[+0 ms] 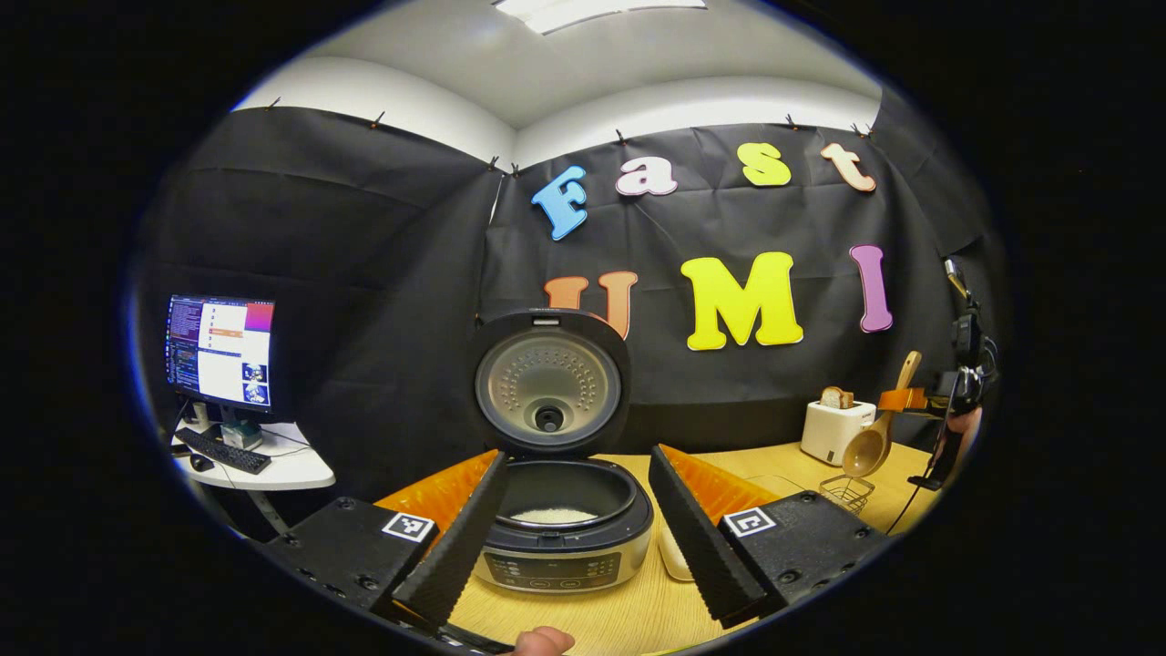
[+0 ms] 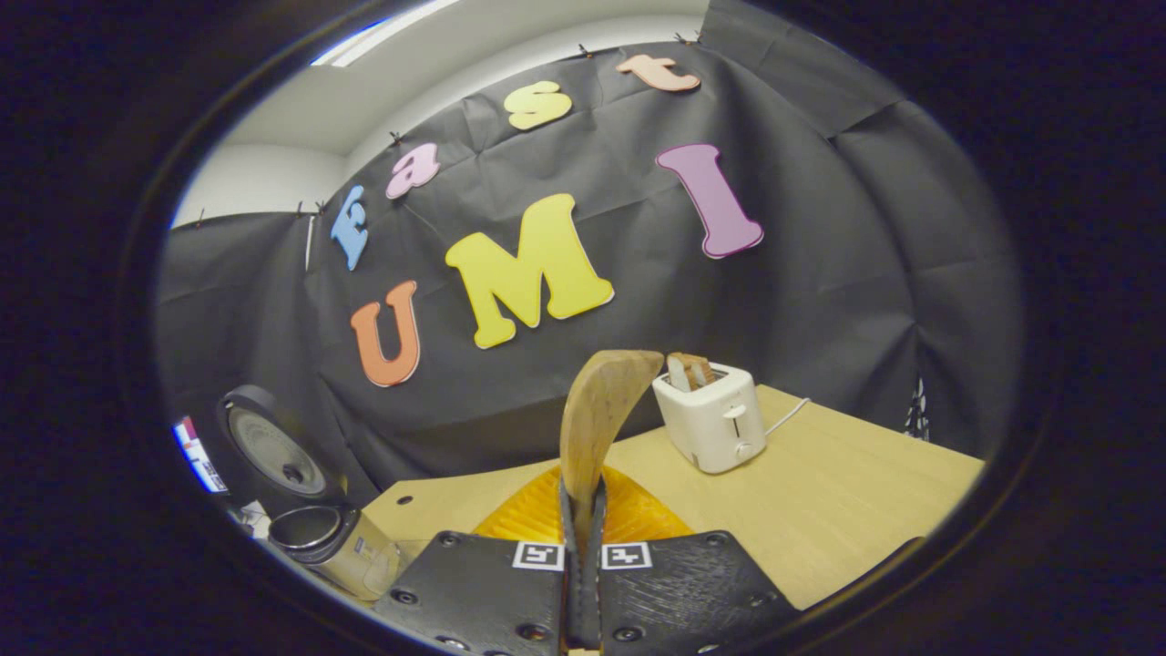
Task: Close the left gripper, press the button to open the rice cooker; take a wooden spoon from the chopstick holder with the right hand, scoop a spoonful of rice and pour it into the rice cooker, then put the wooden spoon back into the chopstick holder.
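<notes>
— On the wooden table [image 1: 638, 620], straight ahead of your left gripper [image 1: 569, 547], what stands there?
— Your rice cooker [image 1: 565, 538], lid [image 1: 549, 383] swung up and upright, a layer of white rice [image 1: 553, 516] in the pot. Your left gripper's fingers are spread wide, one on each side of the cooker, touching nothing.
— And your right gripper [image 2: 581, 538]?
— Clamped tight on the wooden spoon [image 2: 597, 415]; both fingers press its handle, and the bowl rises up ahead of them. In the left gripper view you see that spoon [image 1: 873, 442] held in the air at the far right, bowl down, above a small wire holder [image 1: 847, 492].
— What else is near you?
— A white toaster [image 2: 712, 419] with bread in it, near the back wall, and a monitor [image 1: 220, 351] on a side desk to the left.
</notes>
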### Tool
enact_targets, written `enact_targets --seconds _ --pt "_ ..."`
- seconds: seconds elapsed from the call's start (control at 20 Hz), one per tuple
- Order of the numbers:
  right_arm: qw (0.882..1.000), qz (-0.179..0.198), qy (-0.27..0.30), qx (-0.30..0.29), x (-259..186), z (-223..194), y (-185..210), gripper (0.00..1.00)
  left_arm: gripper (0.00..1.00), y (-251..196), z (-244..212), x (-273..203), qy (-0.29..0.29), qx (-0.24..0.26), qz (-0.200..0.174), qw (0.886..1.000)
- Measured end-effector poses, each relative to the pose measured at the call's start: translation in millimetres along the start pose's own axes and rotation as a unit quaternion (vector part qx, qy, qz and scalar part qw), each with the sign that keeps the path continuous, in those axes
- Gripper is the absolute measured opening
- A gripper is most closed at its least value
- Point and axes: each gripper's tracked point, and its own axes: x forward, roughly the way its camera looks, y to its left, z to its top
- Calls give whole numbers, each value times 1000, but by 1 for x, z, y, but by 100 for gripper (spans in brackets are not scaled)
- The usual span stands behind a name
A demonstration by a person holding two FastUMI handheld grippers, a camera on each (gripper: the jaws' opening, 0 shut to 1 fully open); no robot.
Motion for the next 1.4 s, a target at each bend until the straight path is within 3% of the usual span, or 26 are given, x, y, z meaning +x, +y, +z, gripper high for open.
enact_targets --seconds 0.75,1.4 --pt "998 -43 18 -53 20 -58 -4 0 99 -3 0 1 0 -2 -5 1000" --pt "996 -45 58 -58 33 -96 -5 2 99 -1 9 -5 -11 -5 -6 1000"
